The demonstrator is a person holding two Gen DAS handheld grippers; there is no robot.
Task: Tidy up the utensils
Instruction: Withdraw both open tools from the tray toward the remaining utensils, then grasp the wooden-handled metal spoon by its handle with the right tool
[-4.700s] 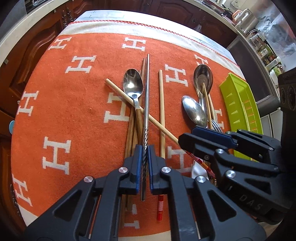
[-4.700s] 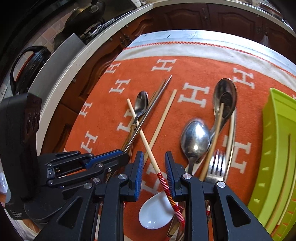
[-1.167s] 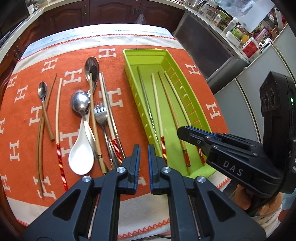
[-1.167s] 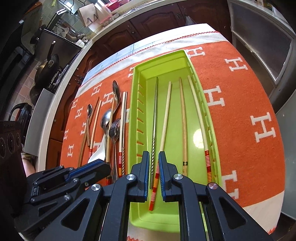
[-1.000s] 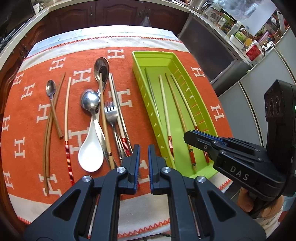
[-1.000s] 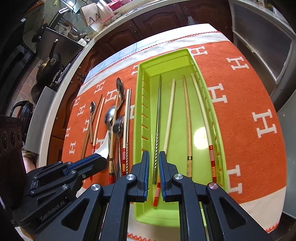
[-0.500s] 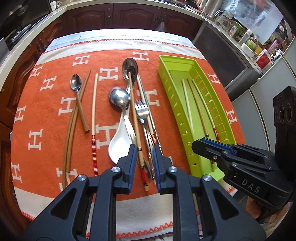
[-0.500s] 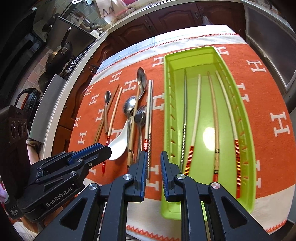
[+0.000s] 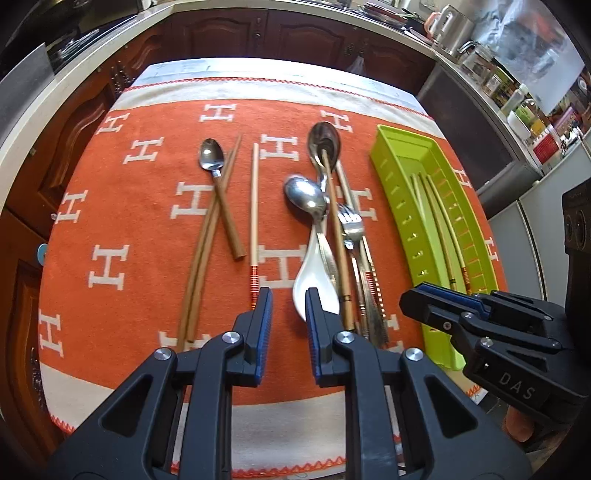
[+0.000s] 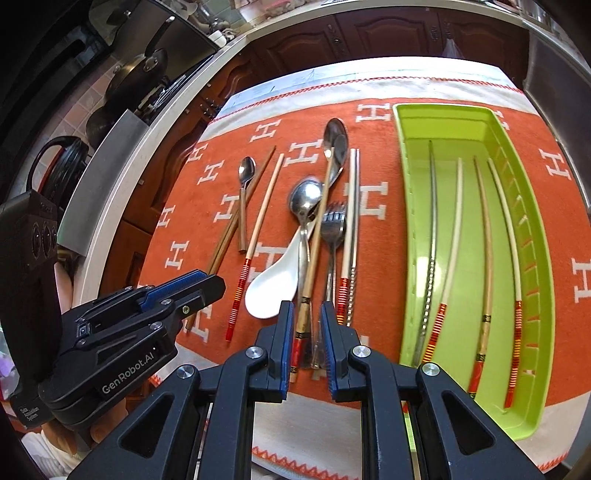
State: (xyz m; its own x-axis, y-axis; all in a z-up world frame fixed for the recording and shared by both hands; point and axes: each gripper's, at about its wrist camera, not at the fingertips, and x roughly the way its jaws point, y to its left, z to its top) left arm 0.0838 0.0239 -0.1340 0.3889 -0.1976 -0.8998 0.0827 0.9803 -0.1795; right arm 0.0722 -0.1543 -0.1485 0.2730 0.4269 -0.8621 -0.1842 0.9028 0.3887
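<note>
The lime-green tray (image 10: 443,110) on the right of the orange cloth holds a metal chopstick (image 10: 432,221) and three pale chopsticks (image 10: 452,236). Loose on the cloth lie a white ceramic spoon (image 9: 314,273), a fork (image 9: 349,221), two large metal spoons (image 9: 304,192), a small spoon (image 9: 211,155), a red-wound chopstick (image 9: 254,206) and a brown pair (image 9: 203,258). My left gripper (image 9: 289,295) hovers beside the white spoon's bowl, jaws slightly apart and empty. My right gripper (image 10: 306,306) hangs over the handle ends of the pile, jaws a little apart, gripping nothing.
The orange cloth (image 9: 147,206) with white H marks covers a table with a near edge close below the grippers. Dark wood cabinets (image 9: 229,33) and a counter ring the table. Pans (image 10: 136,74) sit at the far left, jars and bottles (image 9: 517,99) at the far right.
Both grippers have slid left, from over the green tray to over the loose utensils. Their jaws have parted slightly. The chopsticks they held earlier now lie in the tray.
</note>
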